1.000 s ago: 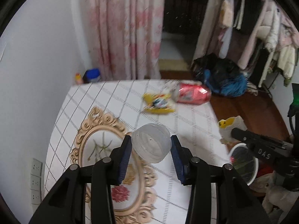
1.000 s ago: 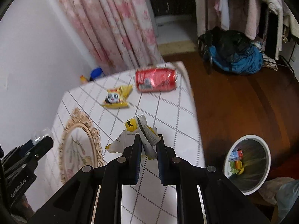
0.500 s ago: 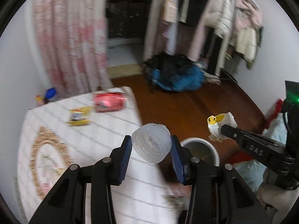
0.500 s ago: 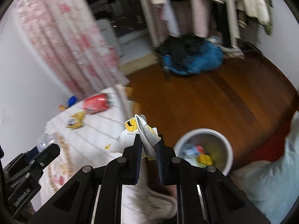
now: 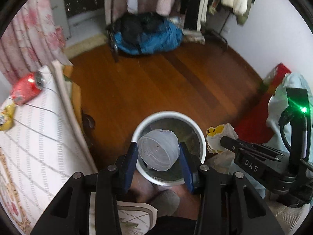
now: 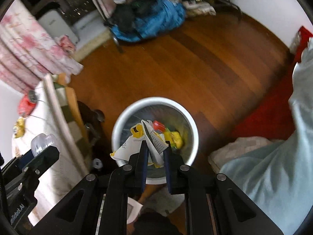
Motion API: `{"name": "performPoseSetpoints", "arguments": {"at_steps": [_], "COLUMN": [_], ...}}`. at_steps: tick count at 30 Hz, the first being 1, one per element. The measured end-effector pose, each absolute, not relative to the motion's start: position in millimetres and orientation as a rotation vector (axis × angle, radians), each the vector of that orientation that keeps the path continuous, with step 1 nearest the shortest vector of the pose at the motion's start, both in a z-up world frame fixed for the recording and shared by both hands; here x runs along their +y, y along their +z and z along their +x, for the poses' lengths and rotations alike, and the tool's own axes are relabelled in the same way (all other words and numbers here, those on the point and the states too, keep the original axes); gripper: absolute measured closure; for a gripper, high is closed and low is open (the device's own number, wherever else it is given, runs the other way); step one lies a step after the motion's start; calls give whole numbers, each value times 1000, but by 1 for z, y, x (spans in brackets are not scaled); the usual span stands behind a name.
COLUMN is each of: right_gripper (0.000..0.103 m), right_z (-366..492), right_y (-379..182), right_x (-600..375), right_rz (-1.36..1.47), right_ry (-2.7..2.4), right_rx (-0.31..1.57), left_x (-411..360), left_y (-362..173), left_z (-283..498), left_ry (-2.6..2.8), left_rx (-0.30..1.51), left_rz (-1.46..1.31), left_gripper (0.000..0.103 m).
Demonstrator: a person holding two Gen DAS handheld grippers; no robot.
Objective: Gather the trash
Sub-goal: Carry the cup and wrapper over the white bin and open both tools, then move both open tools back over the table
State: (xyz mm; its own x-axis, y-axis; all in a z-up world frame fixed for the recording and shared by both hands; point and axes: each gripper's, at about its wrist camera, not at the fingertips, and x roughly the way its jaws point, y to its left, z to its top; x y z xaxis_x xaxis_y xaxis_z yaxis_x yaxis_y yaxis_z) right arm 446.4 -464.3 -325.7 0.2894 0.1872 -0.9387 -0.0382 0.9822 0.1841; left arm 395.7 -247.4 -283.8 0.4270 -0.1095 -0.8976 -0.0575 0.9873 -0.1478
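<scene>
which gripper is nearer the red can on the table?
Left. The left gripper, holding the clear plastic bottle over the bin, sits on the table side, toward the red can. The right gripper, clamping the crumpled wrapper, is farther away.

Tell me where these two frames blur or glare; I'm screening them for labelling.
Left wrist view: the clear plastic cup in the left tool is sharp, the red drink can and blue bundle smeared, a green light flares. Right wrist view: the white round bin rim is soft, the crumpled yellow-white wrapper sharp.
</scene>
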Motion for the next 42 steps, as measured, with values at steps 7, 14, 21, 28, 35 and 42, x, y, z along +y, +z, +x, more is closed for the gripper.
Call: {"name": "performPoseSetpoints", "arguments": {"at_steps": [7,14,21,28,35,42], "right_gripper": [87,84,7,2,2,2], "right_z": [471,484,477,463,451,430], "right_y": [-386,-421,-416,-393,-350,-291], "right_x": [-478,-478,-480,-479,-479,-478], "right_rz": [117,81,46,34,33,45], "right_ry": [136,115,95,80,84,102], "right_rx": [1360,1431,1442,1433,1383,1306], "left_x": [-268,-264,-258,-248,-238,-230], "left_y": [-338,-358,-351,-333,-301,-254], "left_z": [423,430,427,419,408,386], "left_ry": [-49,-4,43,69,92,100], "left_rx": [1254,1324,1302,1269,1217,1139], "left_rz": [-154,-159,-150,-140,-147,-133], "left_gripper": [65,52,0,0,0,0]}}
